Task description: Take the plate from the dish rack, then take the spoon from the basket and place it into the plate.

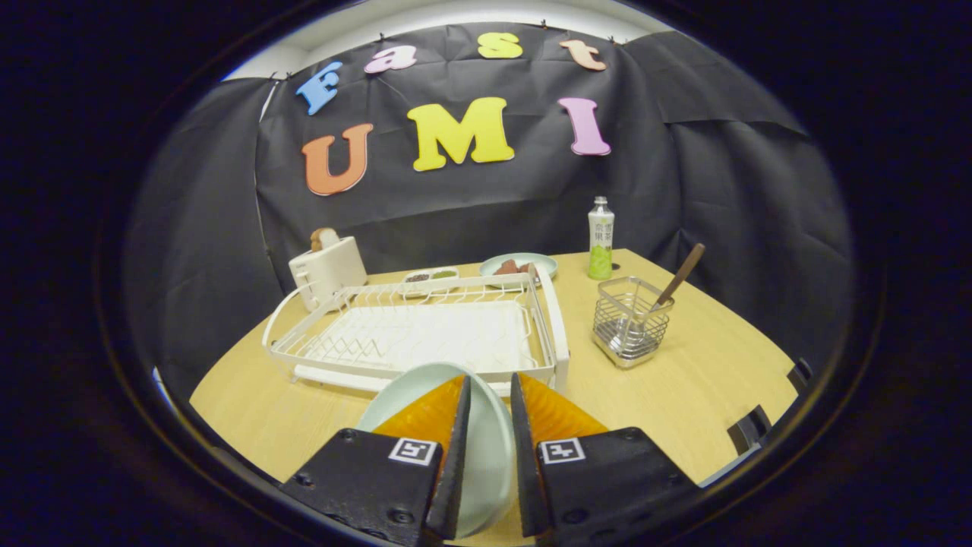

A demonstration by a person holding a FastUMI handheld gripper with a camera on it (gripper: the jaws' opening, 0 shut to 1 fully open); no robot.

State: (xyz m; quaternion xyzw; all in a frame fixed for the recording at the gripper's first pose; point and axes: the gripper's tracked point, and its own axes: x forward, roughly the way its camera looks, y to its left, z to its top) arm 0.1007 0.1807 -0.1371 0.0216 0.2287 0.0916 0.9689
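The gripper (490, 399) hung low over the near edge of the wooden table (706, 395), its two fingers set a narrow way apart with the pale green plate (486, 456) between them. The plate stood on its edge, tilted, and ran down through the gap between the fingers; its rounded rim rose to the left of the left finger, just in front of the dish rack. Whether both fingers actually pressed on the plate could not be told, since the gap showed plate surface but the contact itself was unclear.

Just beyond the fingertips sat the white dish rack (414, 334), its wire frame resting on a white drip tray, with nothing standing in its slots. To the right of the rack, apart from it, stood the wire basket (630, 327), and the spoon (681, 275) leaned in it with its brown handle pointing up and to the right, out over the basket's rim.

Toward the far edge of the table, behind the rack's left corner, stood a white toaster (328, 267) with something brownish poking out of its top. Beside it, behind the rack, lay a small white dish (430, 276) with dark and green contents, and next to that a second pale plate (519, 266) carrying some reddish-brown food. A bottle (601, 238) with a green label stood upright near the far right corner.
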